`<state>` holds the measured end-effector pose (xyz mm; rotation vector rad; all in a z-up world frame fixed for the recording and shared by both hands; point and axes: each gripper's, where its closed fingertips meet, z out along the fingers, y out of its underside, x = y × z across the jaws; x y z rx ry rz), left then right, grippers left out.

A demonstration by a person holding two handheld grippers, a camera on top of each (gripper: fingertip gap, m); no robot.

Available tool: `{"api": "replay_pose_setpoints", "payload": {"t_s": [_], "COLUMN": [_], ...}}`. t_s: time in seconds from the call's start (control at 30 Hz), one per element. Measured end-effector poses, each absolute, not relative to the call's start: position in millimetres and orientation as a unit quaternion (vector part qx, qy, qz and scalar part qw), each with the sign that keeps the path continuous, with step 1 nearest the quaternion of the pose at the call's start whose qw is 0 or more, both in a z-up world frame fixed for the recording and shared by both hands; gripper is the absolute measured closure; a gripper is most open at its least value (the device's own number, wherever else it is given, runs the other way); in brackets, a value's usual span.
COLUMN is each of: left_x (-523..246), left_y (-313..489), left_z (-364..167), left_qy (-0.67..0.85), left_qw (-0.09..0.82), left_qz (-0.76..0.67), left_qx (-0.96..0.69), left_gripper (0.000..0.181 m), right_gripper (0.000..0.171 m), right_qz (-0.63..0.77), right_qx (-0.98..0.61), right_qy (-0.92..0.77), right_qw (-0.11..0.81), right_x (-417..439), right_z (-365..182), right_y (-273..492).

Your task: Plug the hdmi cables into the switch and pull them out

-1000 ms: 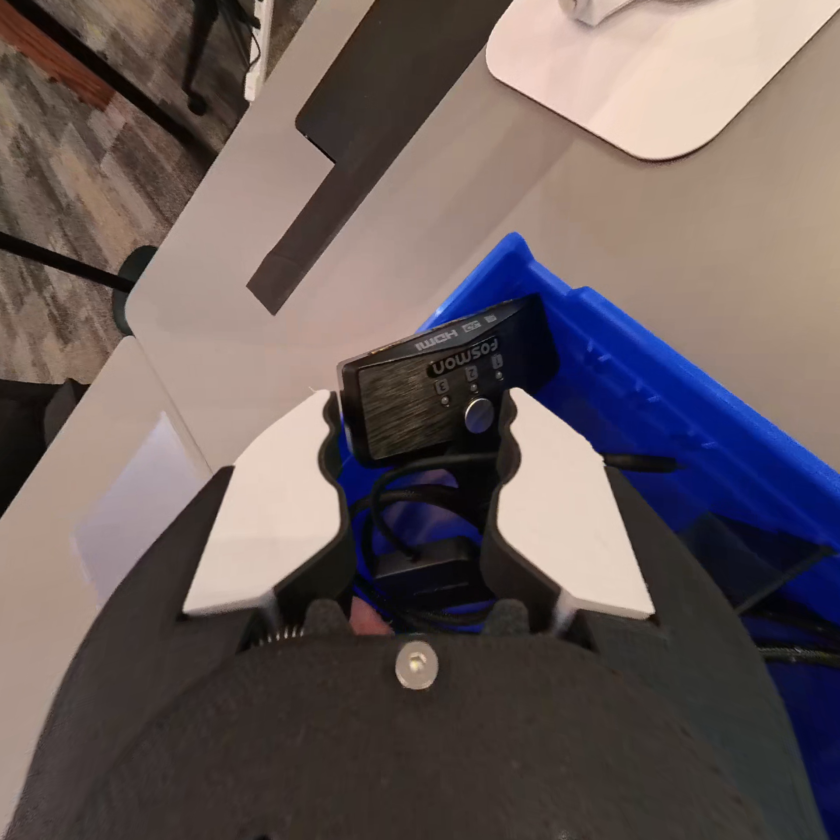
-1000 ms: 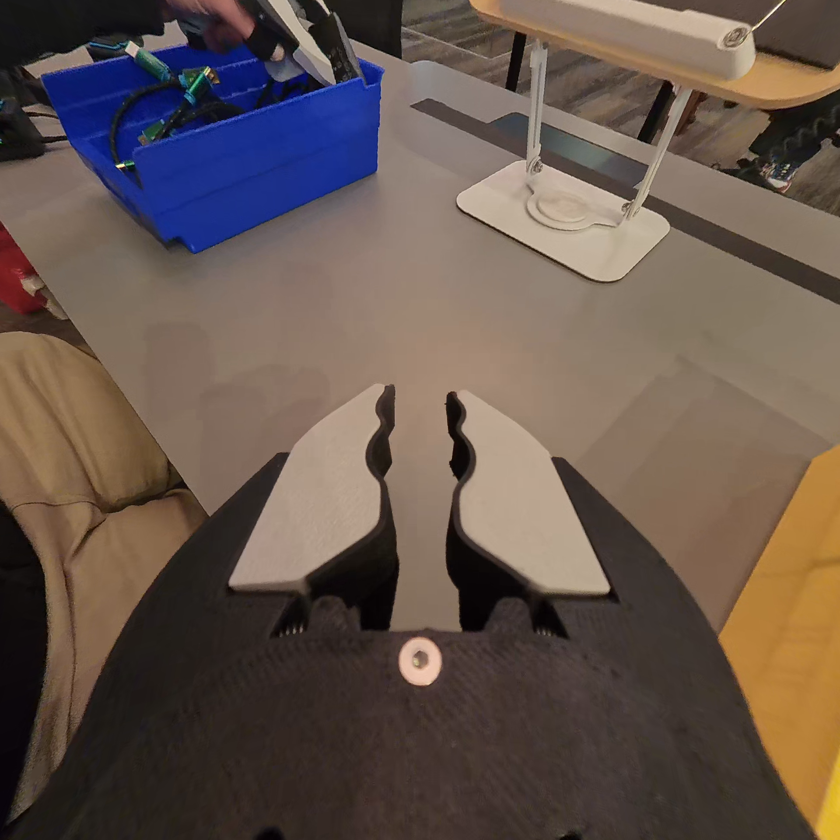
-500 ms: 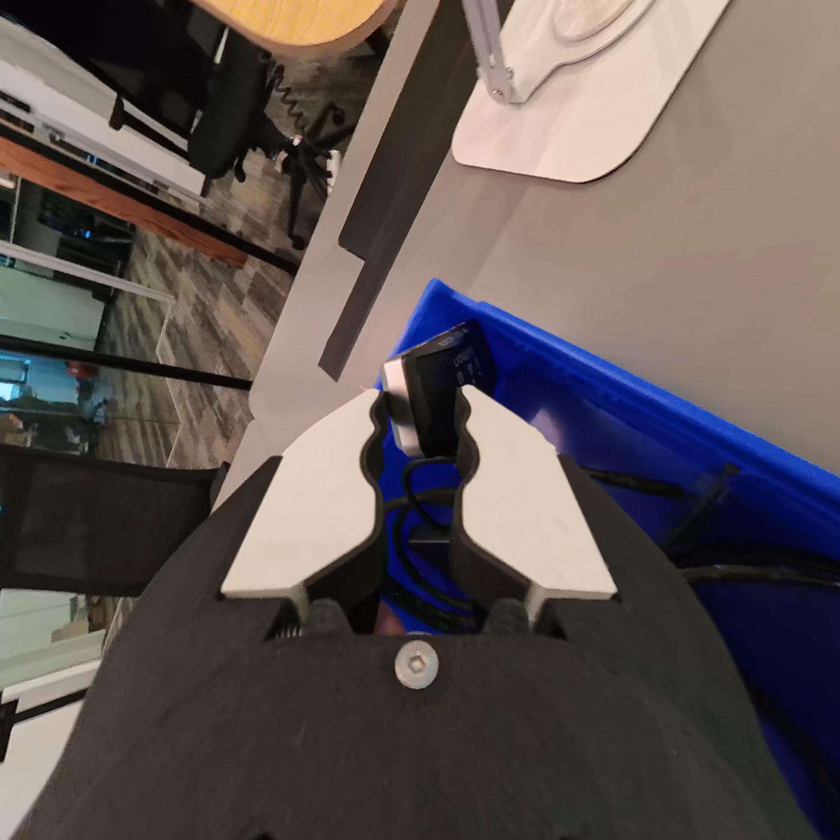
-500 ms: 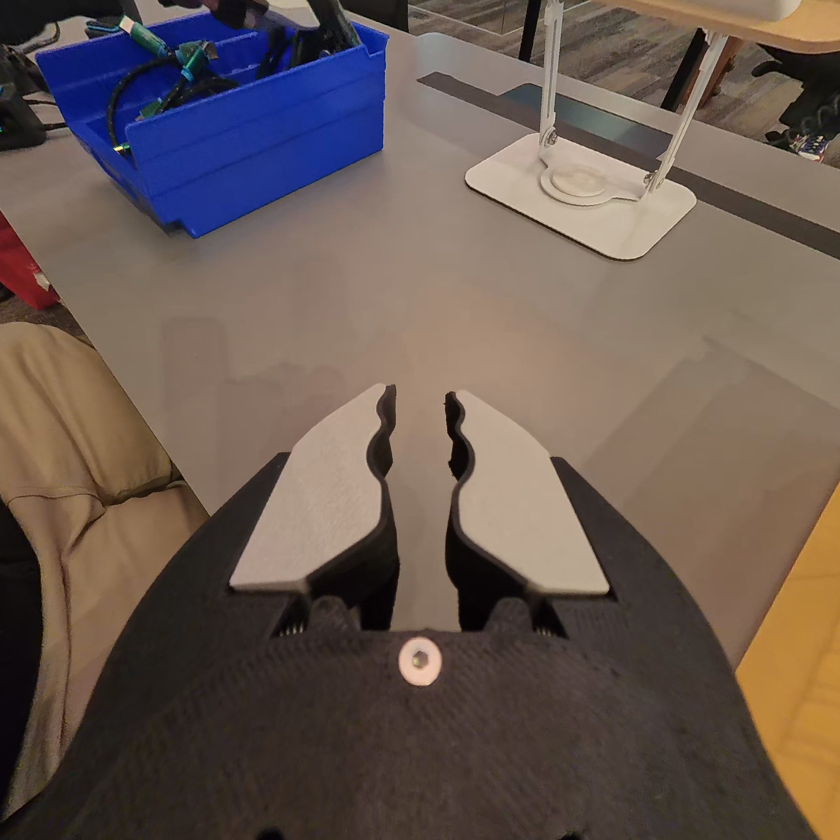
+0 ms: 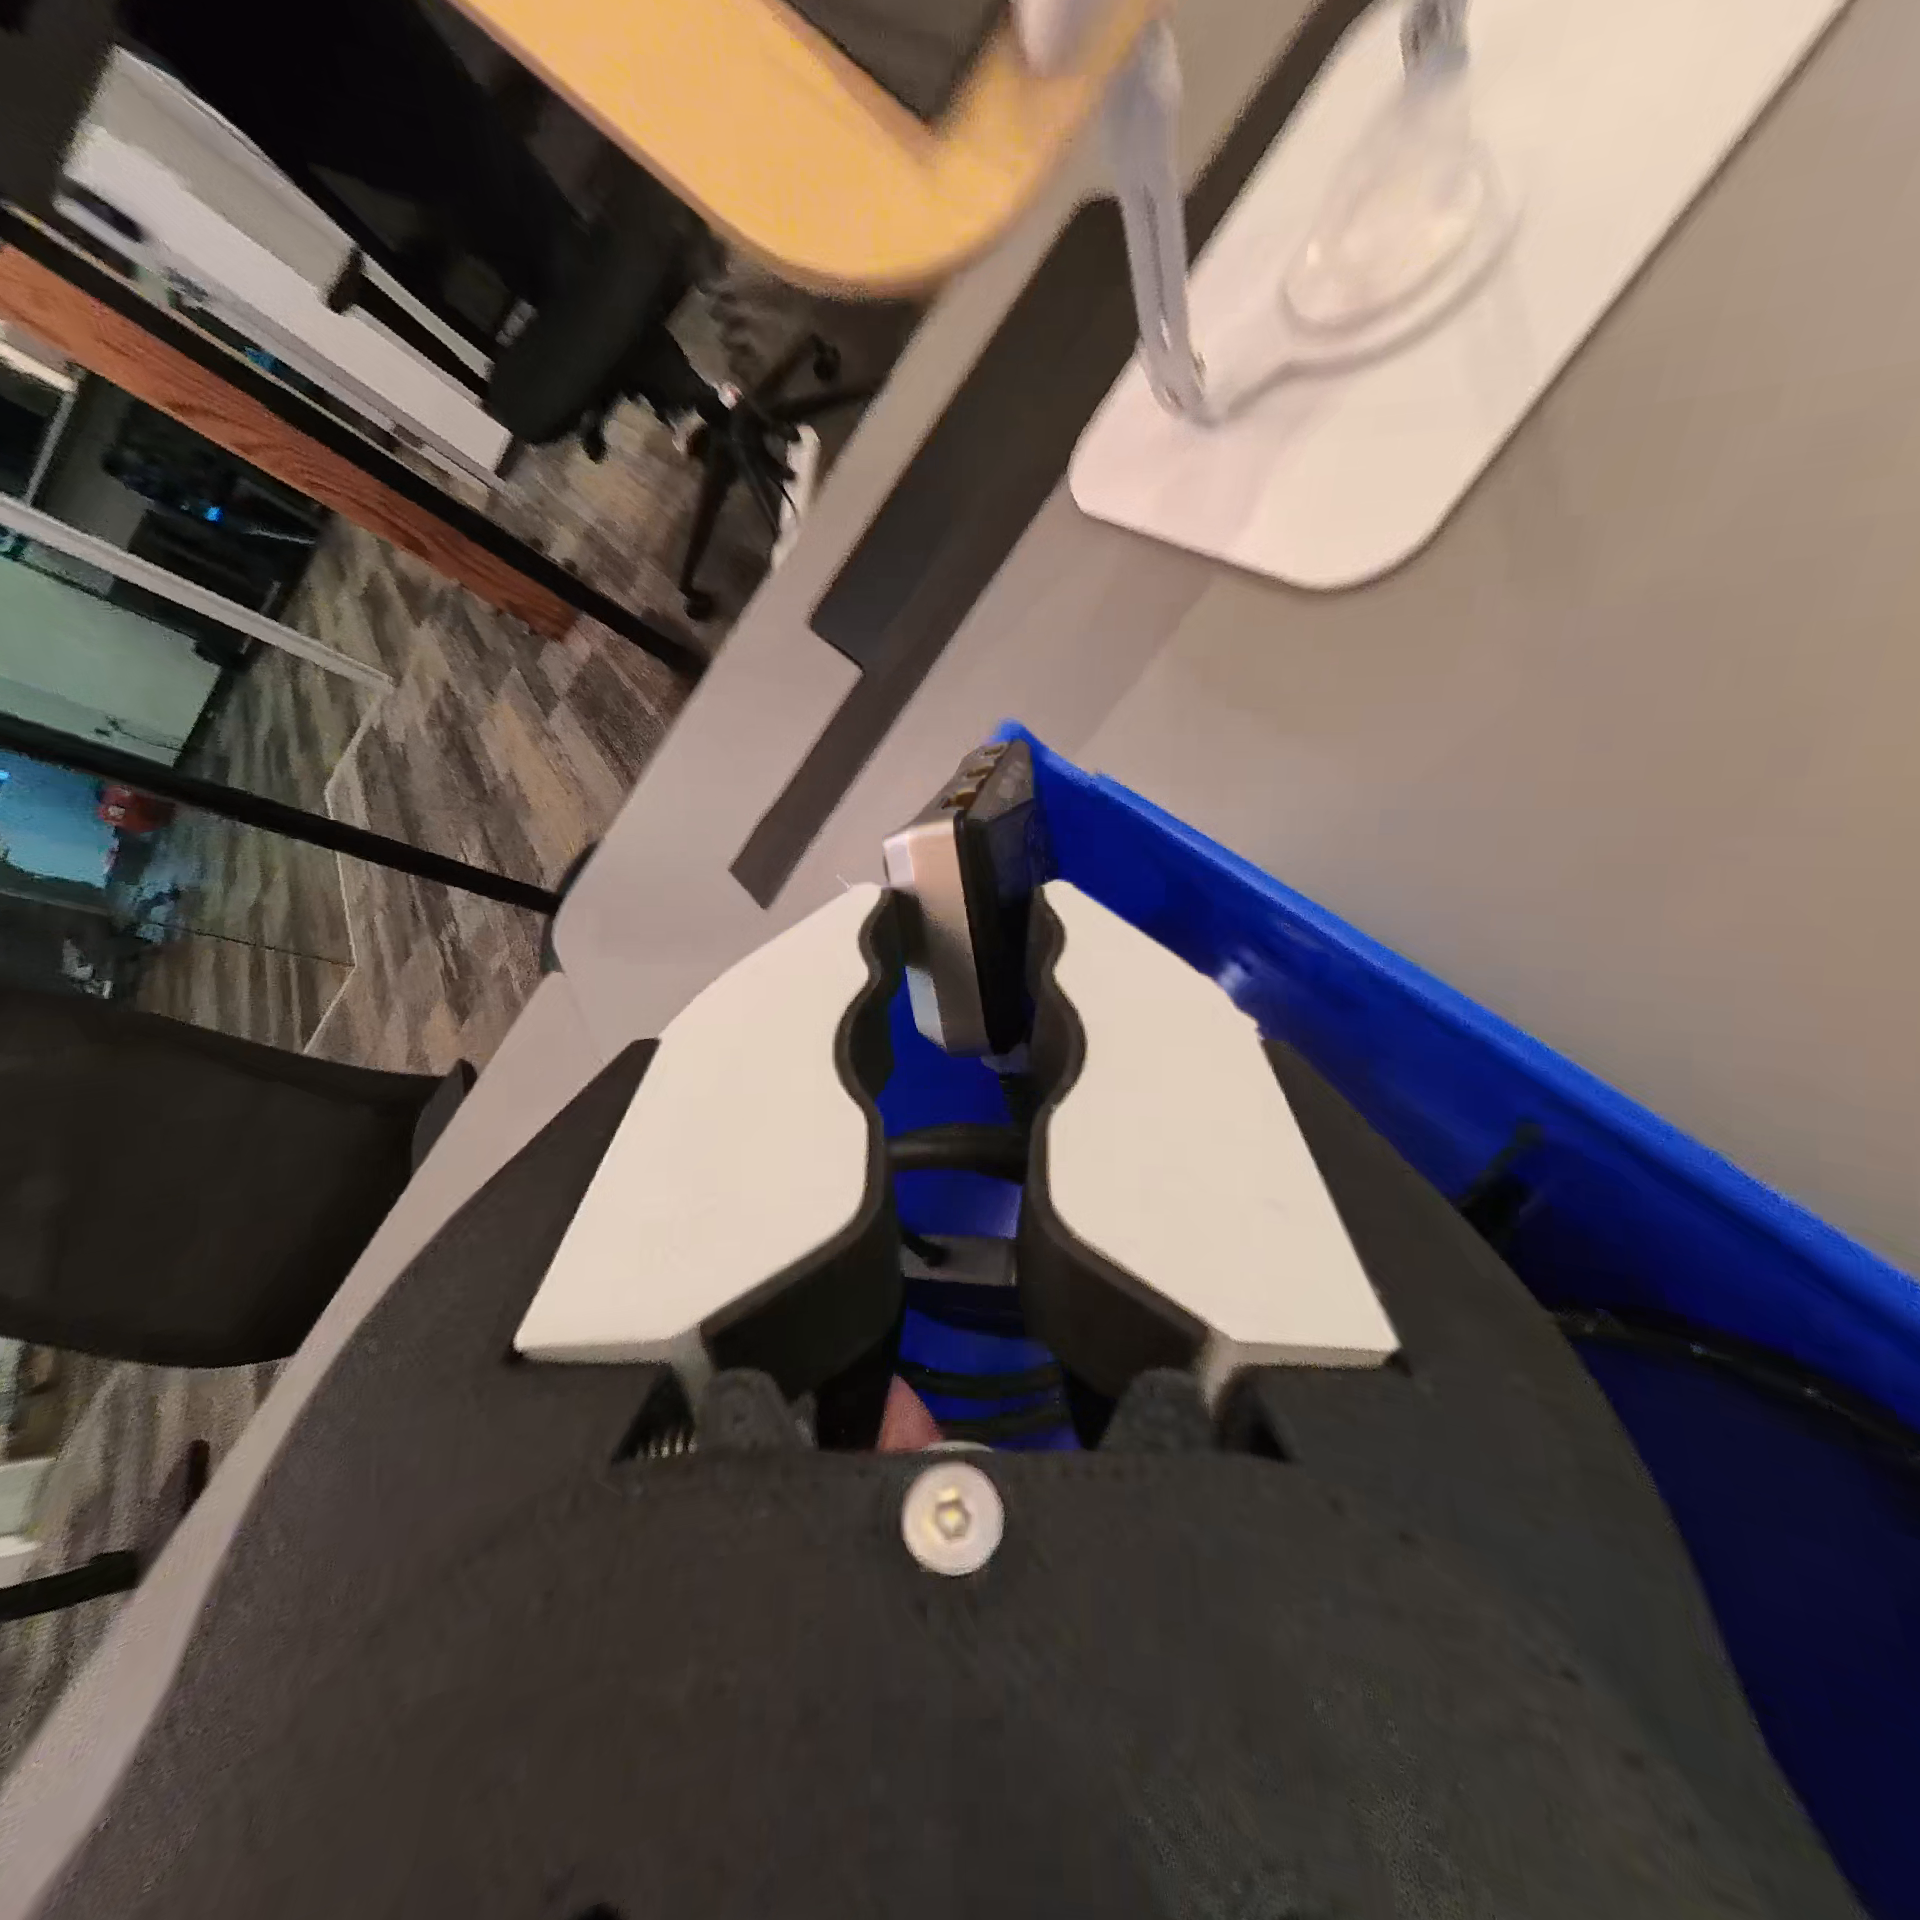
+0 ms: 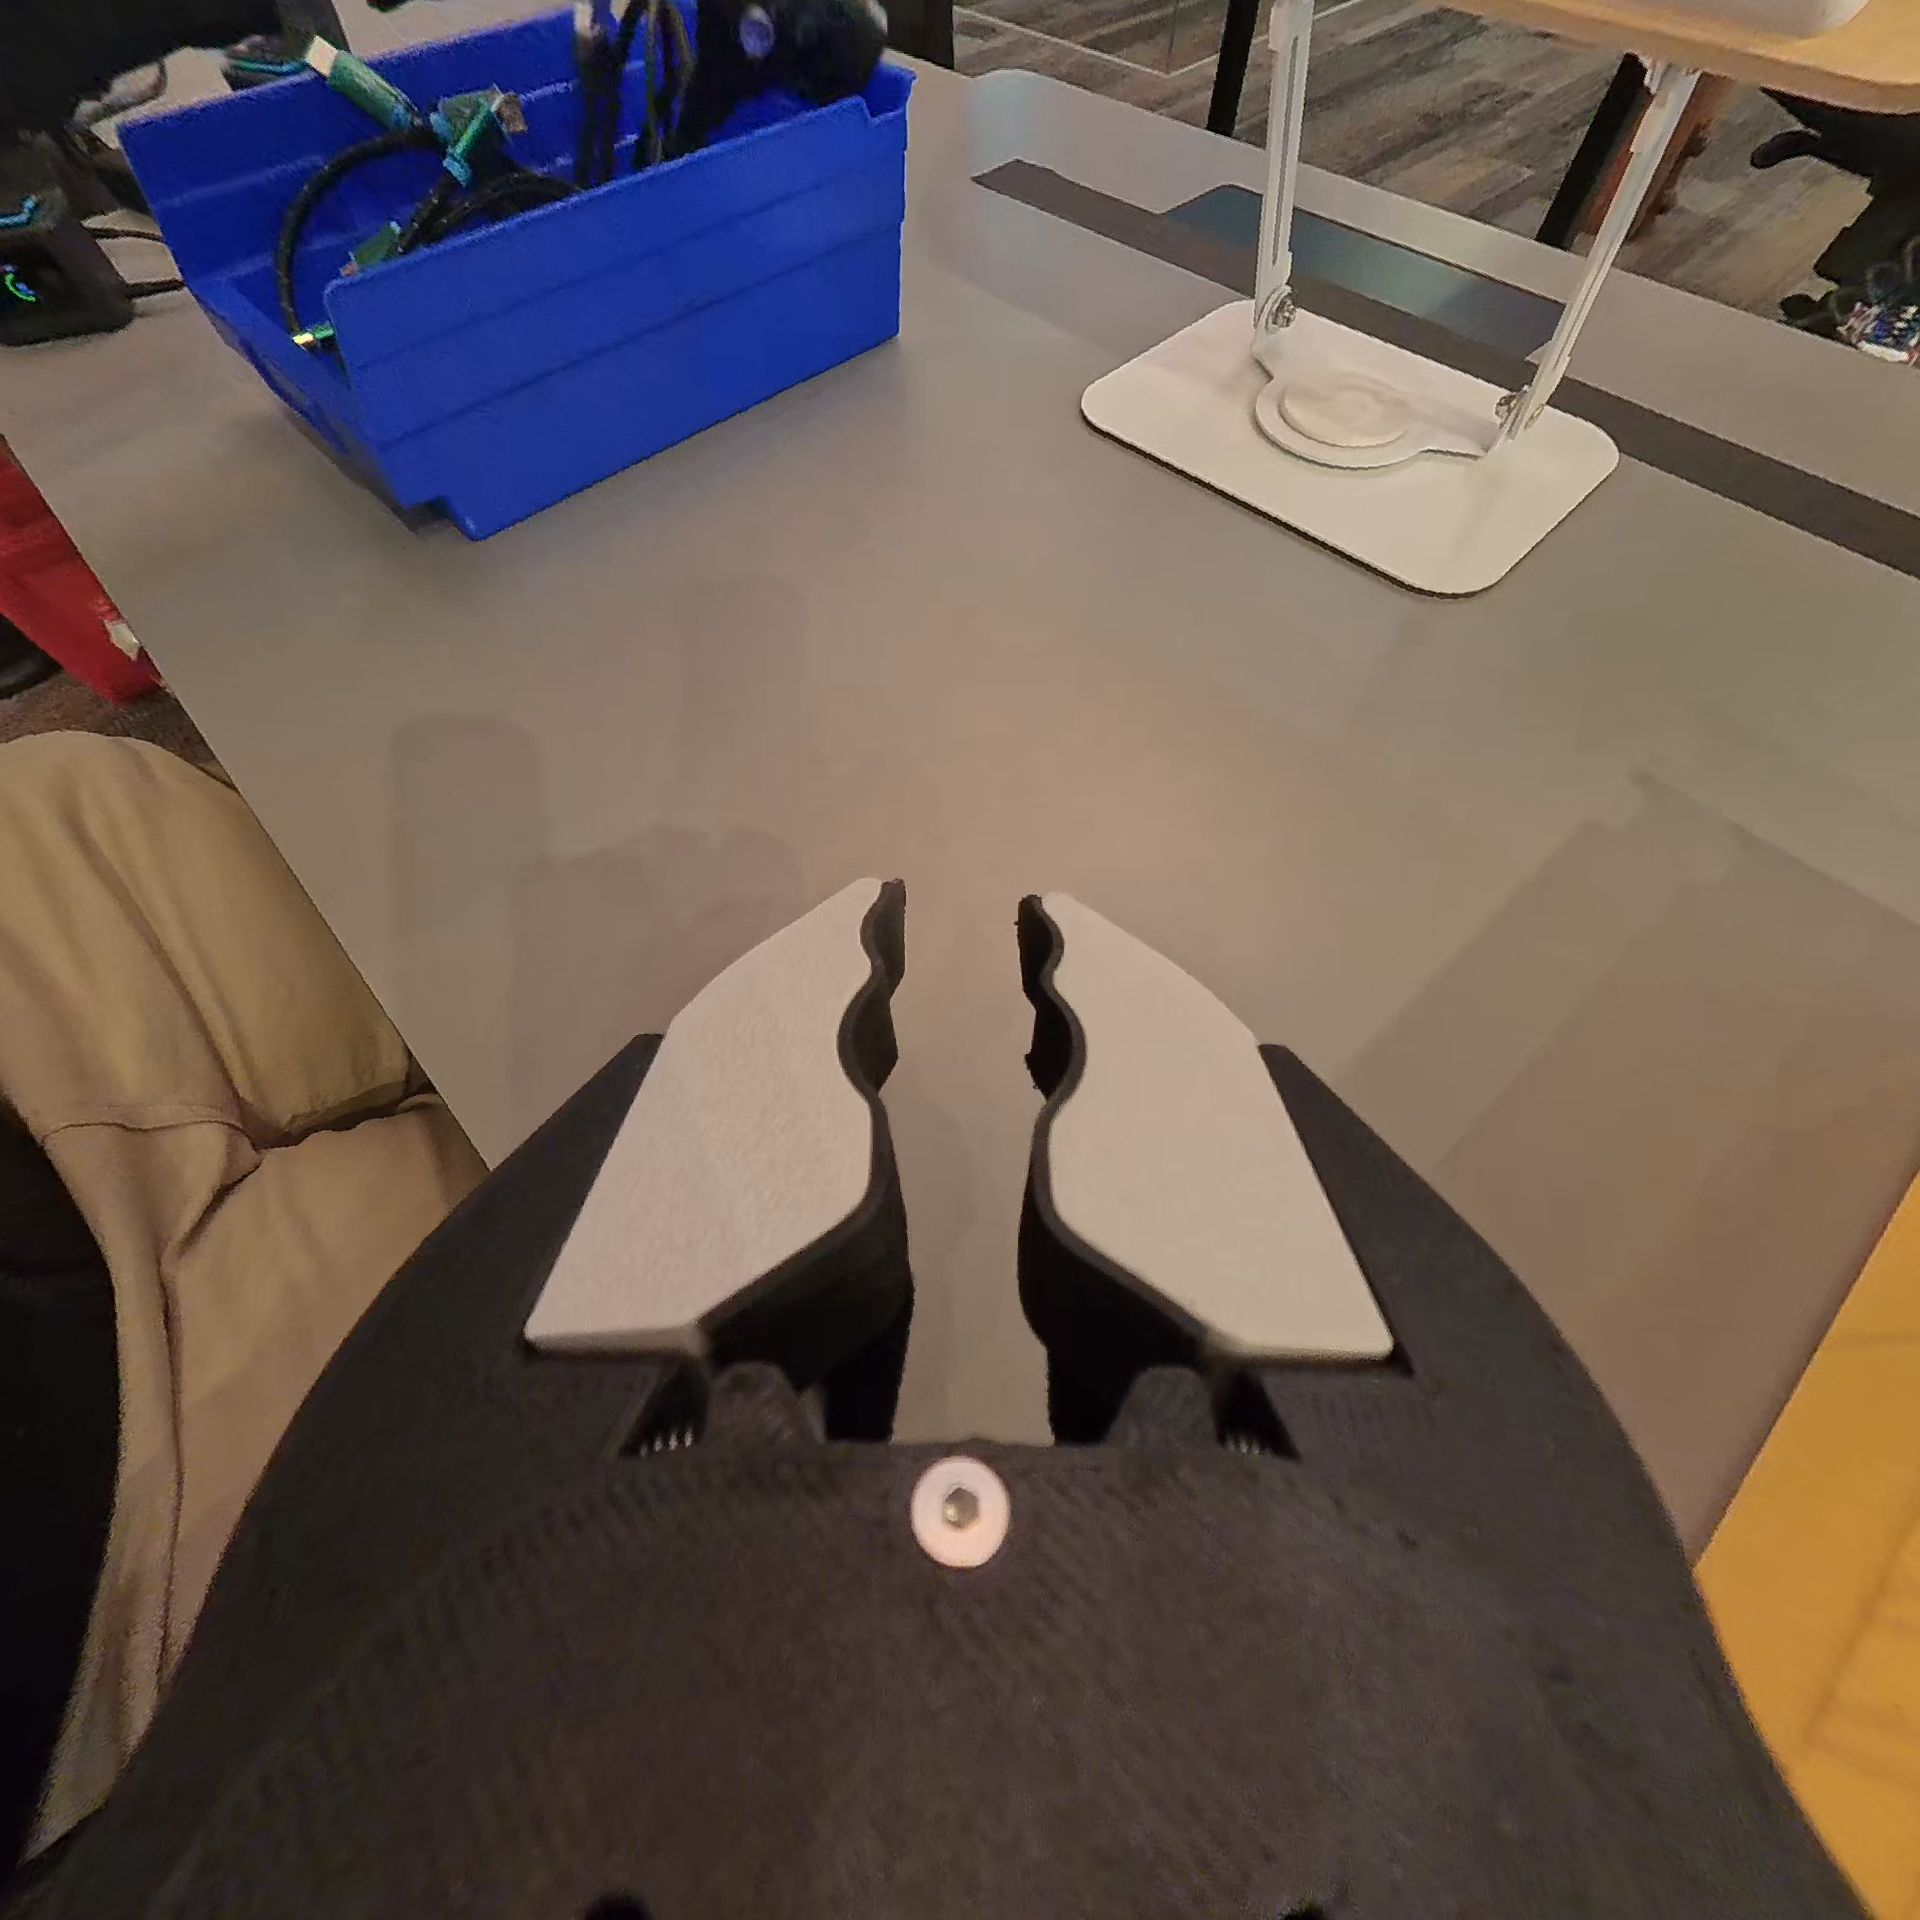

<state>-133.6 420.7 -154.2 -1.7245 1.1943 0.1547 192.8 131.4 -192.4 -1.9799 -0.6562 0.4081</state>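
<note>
A: Left wrist view. What does the left gripper hold?

B: The switch, edge-on, clamped between both fingers above the blue bin. A thin black lead hangs from its lower end into the bin.

A: Right wrist view. And the right gripper?

B: Fingers parted by a narrow gap, nothing between them, over the bare grey table. The cables lie coiled in the bin at far left; a white stand sits at far right.
</note>
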Motion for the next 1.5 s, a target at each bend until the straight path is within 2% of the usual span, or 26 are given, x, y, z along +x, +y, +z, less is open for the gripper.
{"api": "replay_pose_setpoints", "payload": {"t_s": [0.33, 0.63, 0.87, 1.13, 1.33, 1.5], "left_x": [-152.7, -138.9, -93.9, -48.4, -104.2, -129.0], "left_y": [404.7, 386.5, 357.3, 346.4, 387.3, 404.7], "left_z": [-34.5, 32.5, 72.2, 79.8, 39.8, 18.7], "left_qy": [0.368, 0.33, 0.328, 0.347, 0.32, 0.364], "left_qw": [0.65, 0.717, 0.741, 0.746, 0.725, 0.662], "left_qz": [-0.027, -0.052, -0.117, -0.116, -0.078, -0.035], "left_qx": [-0.664, -0.612, -0.574, -0.557, -0.604, -0.654], "left_gripper": [0.16, 0.161, 0.161, 0.16, 0.161, 0.16], "right_gripper": [0.151, 0.149, 0.142, 0.138, 0.14, 0.141], "right_qz": [0.177, 0.177, 0.184, 0.197, 0.203, 0.209], "right_qx": [-0.808, -0.8, -0.777, -0.736, -0.736, -0.739], "right_qy": [-0.283, -0.292, -0.312, -0.357, -0.362, -0.356], "right_qw": [0.487, 0.494, 0.515, 0.541, 0.535, 0.532], "right_x": [183.0, 175.5, 151.5, 103.8, 100.0, 101.5], "right_z": [-188.7, -179.9, -155.5, -117.1, -122.7, -123.9], "right_y": [130.6, 131.7, 141.4, 161.5, 157.4, 159.3]}}
